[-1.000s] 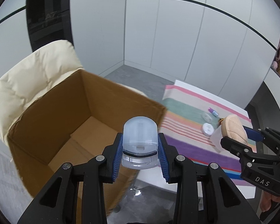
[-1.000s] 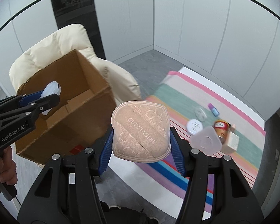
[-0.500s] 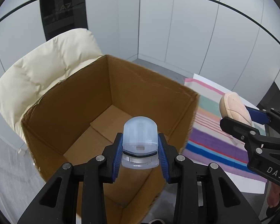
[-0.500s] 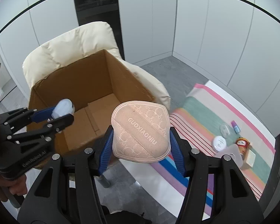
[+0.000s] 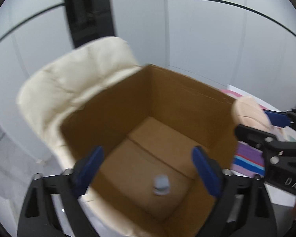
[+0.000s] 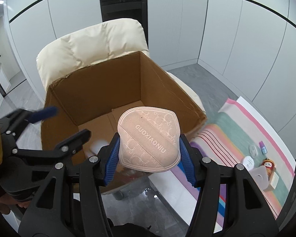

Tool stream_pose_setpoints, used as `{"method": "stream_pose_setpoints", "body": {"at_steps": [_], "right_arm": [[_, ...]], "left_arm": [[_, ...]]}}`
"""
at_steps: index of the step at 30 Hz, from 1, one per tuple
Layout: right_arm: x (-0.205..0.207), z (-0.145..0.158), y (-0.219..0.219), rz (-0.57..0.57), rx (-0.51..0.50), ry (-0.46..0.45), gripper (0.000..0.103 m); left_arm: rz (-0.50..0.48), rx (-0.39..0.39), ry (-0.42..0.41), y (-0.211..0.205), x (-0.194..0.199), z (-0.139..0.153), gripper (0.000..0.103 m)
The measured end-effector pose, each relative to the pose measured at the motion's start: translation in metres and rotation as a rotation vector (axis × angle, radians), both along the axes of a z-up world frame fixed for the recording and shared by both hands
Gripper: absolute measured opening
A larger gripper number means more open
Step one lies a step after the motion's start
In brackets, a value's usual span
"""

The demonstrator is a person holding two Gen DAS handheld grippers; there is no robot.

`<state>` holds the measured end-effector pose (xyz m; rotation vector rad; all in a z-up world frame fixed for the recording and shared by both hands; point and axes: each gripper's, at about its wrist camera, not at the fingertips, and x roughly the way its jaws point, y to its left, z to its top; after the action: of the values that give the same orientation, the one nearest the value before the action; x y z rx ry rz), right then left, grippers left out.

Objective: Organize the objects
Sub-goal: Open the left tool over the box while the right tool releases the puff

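My left gripper point(image 5: 147, 159) hangs over the open cardboard box point(image 5: 187, 83), its jaws opening wide with nothing between them. The pale blue capped bottle point(image 5: 160, 184) lies blurred below them, down by the box floor. In the right wrist view it is a pale blob point(image 6: 97, 146) inside the box, beneath the left gripper point(image 6: 65, 124). My right gripper point(image 6: 149, 154) is shut on a peach-pink embossed pad point(image 6: 149, 138) marked GUOXIAONIU, held above the box's near right corner. That pad point(image 5: 246, 112) also shows at the right edge of the left wrist view.
The box point(image 6: 108, 83) rests on a cream padded chair point(image 6: 88, 39). To the right, a striped cloth point(image 6: 236, 128) carries a white round jar point(image 6: 248, 162), a brown jar point(image 6: 268, 164), a clear lid point(image 6: 253, 149), a small purple vial point(image 6: 262, 145) and a translucent container point(image 6: 260, 177).
The left jaws have sprung open and the pale blue bottle has dropped from them into the box. Both grippers have moved over the box; the right one still holds the pad.
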<state>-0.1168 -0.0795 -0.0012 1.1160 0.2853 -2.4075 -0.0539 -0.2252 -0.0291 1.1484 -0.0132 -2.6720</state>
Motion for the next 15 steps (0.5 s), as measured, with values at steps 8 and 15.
{"method": "stream_pose_setpoints", "body": {"at_steps": [8,15], "right_arm": [[-0.002,0.0,-0.033,0.043,-0.003,-0.005,0.059],[-0.002,-0.004,-0.062,0.076,-0.004,-0.023,0.061]], "left_arm": [[0.132,0.032,0.055,-0.05,0.032,0.012,0.103],[0.188,0.07,0.033,-0.075,0.053,0.01,0.103]]}}
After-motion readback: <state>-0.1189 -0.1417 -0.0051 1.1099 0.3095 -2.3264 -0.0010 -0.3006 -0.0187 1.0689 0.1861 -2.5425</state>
